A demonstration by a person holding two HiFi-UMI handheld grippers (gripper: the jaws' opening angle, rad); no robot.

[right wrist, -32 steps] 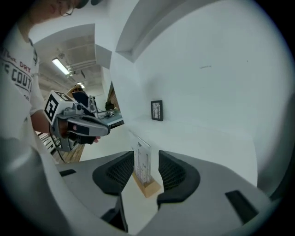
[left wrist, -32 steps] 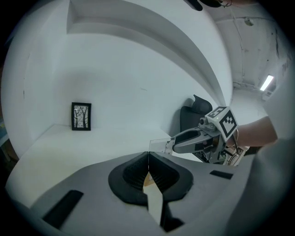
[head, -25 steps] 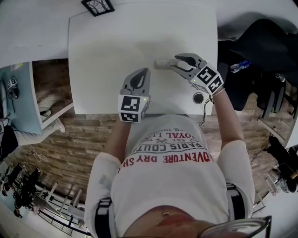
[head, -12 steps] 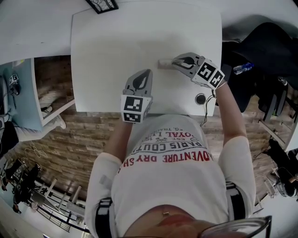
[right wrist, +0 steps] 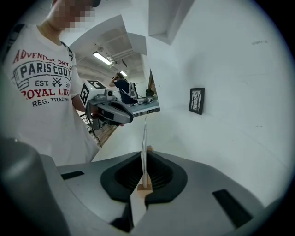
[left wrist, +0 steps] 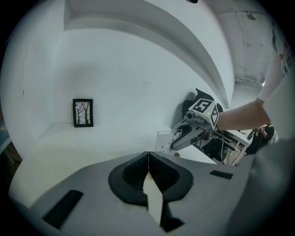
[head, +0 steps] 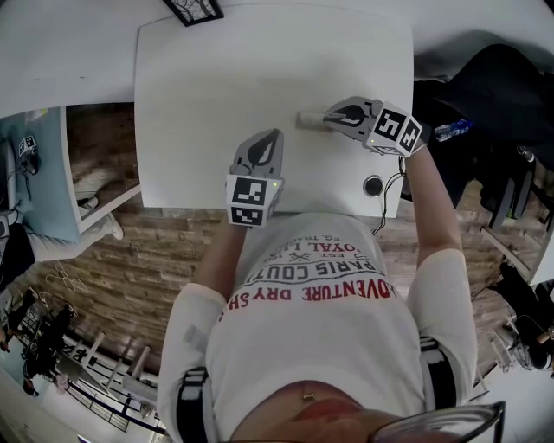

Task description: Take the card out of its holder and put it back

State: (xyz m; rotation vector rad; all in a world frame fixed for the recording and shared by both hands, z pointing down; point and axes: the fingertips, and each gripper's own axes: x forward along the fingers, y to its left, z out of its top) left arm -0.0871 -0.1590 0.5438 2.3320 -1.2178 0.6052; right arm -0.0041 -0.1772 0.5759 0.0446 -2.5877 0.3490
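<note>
At the table's (head: pixel 216 69) near edge, the left gripper (head: pixel 273 134) has its jaws together on nothing. Farther in, the right gripper's (head: pixel 327 119) jaws have just been closing and now pinch the thin clear card (right wrist: pixel 144 138), upright and seemingly seated in its small wooden holder (right wrist: pixel 144 187). Beyond, a framed picture (head: pixel 192 9) stands at the far edge.

The card (left wrist: pixel 167 140) is a thin, clear sheet with small dark print near its lower edge. It stands upright with its foot in the slot of the holder (right wrist: pixel 144 186), a small pale wooden block resting on the white table (head: pixel 216 86), towards the right side. Seen edge-on, the card is only a narrow line, pinched between the pads of the right tongs (head: pixel 329 119) — their jaws have just been closing on it
</note>
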